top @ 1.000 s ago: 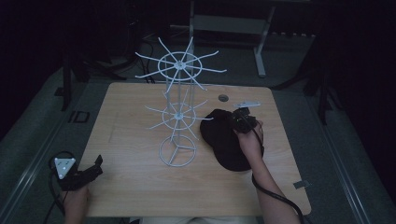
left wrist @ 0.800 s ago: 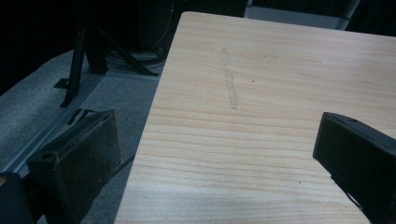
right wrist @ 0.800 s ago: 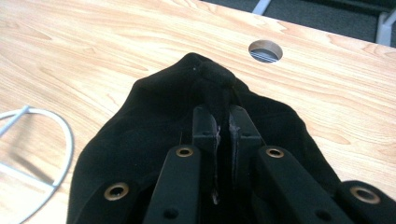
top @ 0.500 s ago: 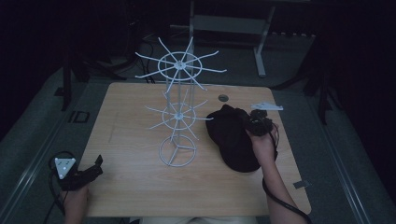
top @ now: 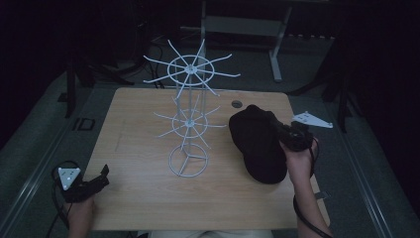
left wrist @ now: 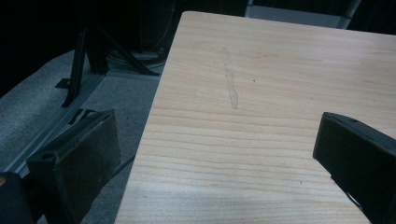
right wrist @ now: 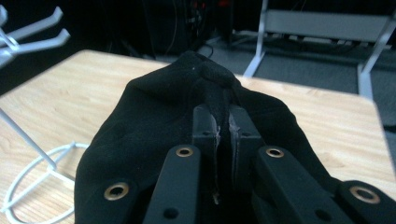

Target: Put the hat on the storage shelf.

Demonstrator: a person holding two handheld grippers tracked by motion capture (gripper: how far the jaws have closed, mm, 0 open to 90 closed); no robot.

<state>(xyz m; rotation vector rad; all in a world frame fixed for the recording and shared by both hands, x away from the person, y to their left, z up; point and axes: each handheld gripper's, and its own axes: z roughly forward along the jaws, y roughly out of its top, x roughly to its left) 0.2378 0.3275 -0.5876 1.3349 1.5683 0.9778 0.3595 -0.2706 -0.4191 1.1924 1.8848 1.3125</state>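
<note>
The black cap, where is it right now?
In the high view the black cap lies on the right part of the table, just right of the white wire rack, with the right gripper pinching its fabric.

A wooden table point(top: 138, 129) fills the middle, with a small round hole point(top: 236, 104) near its top edge. A grey metal frame point(top: 242, 25) stands at the upper middle.

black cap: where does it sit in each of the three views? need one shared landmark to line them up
High view: black cap right of centre on the table, right gripper at its right edge.
Left gripper view: bare tabletop between open jaws.
Right gripper view: centre, fabric pinched between the jaws.
Shared landmark: white wire rack, base ring at lower left.
</note>
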